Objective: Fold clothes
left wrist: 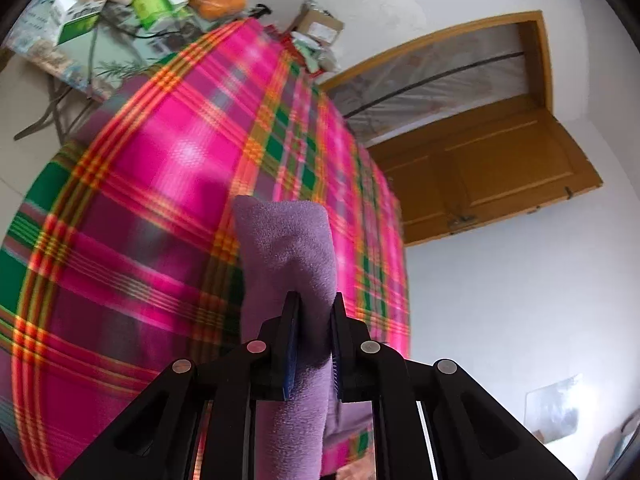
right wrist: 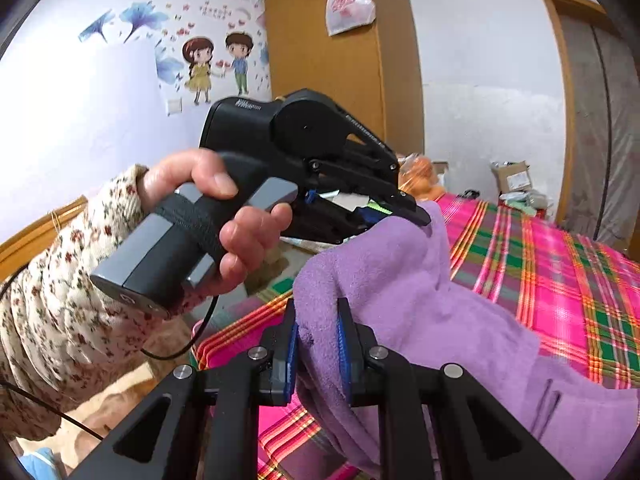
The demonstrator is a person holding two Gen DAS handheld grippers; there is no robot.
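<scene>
Holding the purple fleece garment [right wrist: 420, 280] aloft with both tools, we note it hangs above the pink plaid bedcover [left wrist: 160, 200].

Left gripper [left wrist: 314, 320]: jaws closed on a bunched fold of the fleece, which runs up between the pads and stands out ahead of the tips. In the right wrist view the same tool, held by the person's hand [right wrist: 224, 216], pinches the cloth's far upper edge.

Right gripper [right wrist: 318, 336]: jaws clamped on a thick gather of the near edge; the cloth stretches ahead from here to the left tool, and the rest drapes off to the right of the fingers toward the bedcover.

Handling judgement: soft, light, limp pile fabric. It holds no shape and sags between the two holds. The nap looks grippy, so slip seems unlikely, but thick gathers may creep out of narrow pads. It is not fragile.

Where to hold: we judge edges or corners best, pinched through as few layers as possible, with both holds along one edge so it stays taut. A dark seam or slit [right wrist: 548, 408] shows low to the right; which part of the garment that is we cannot tell.
</scene>
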